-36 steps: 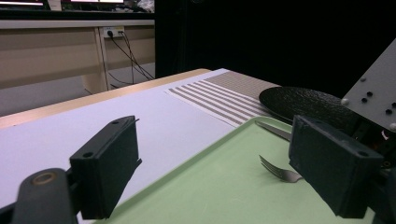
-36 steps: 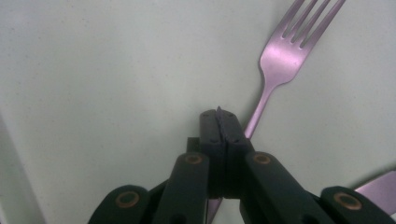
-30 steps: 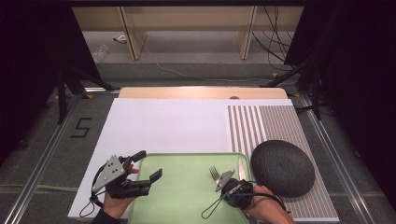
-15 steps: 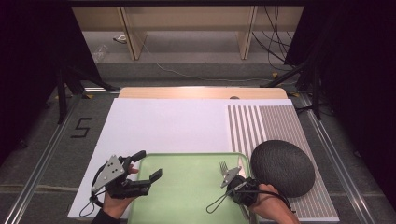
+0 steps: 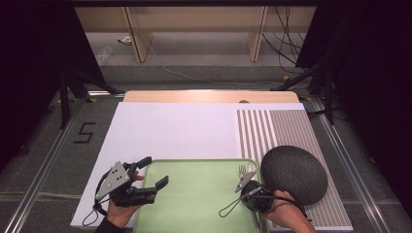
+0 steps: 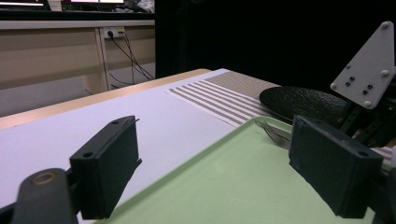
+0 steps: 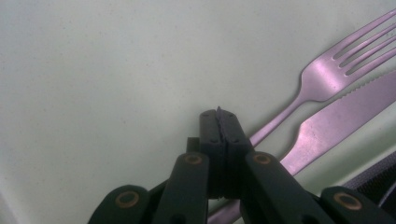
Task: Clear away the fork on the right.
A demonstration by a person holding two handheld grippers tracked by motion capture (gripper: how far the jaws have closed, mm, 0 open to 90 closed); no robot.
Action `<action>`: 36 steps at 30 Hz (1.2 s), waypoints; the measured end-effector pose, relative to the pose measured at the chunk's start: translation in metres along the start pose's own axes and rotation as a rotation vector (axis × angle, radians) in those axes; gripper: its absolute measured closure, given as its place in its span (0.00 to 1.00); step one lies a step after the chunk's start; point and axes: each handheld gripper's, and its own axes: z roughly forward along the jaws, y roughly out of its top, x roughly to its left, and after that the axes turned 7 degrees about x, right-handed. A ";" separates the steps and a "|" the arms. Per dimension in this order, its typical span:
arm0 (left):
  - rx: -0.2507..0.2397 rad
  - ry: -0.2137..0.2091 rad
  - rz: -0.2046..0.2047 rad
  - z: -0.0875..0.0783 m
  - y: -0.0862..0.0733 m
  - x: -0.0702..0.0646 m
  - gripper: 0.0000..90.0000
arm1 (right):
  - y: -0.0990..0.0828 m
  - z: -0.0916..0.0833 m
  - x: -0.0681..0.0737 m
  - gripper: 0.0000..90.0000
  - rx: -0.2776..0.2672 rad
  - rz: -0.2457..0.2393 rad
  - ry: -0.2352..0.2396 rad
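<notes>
A white sheet covers most of the desk [image 5: 175, 131], with a striped mat [image 5: 272, 128] on its right part and a strip of bare wood along the far edge; beyond the desk lie a grey floor and pale wooden furniture legs.

Nearest, at the near edge, sits one green tray [image 5: 199, 194]. Two tools work over it. The left tool [image 5: 148, 172], held in a hand [image 5: 119, 211] at the tray's near left corner, stands with its jaws wide apart and nothing between them; in the left gripper view its two black pads frame the bare tray surface.

The right tool [image 5: 241, 182], held in the other hand [image 5: 284, 216] at the tray's near right, has its jaws pressed fully together. In the right gripper view the closed tip [image 7: 218, 122] sits over the handle of one fork [image 7: 322, 77]; whether it actually pinches the handle cannot be told. One knife [image 7: 343, 121] lies just right of the fork, side by side with it, both along the tray's right edge.

Just right of the tray, on the striped mat, rests one dark round plate [image 5: 294, 174].
</notes>
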 end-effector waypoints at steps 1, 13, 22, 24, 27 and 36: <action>-0.001 0.000 0.001 0.000 0.000 0.000 0.17 | 0.000 0.000 0.000 1.00 0.000 0.003 0.001; 0.003 0.001 0.003 0.001 0.000 0.000 0.17 | -0.002 -0.007 -0.005 0.84 -0.081 0.047 0.034; 0.004 0.001 0.002 0.001 0.000 0.000 0.17 | -0.004 -0.020 -0.011 0.57 -0.243 0.124 0.092; 0.003 0.001 0.001 0.001 0.000 0.000 0.17 | -0.005 -0.023 -0.012 0.54 -0.280 0.148 0.091; 0.002 0.001 0.000 0.001 0.000 0.000 0.17 | -0.007 -0.028 -0.015 0.50 -0.342 0.188 0.103; 0.001 0.001 -0.001 0.001 0.000 0.000 0.17 | -0.020 -0.042 -0.025 0.39 -0.513 0.296 0.142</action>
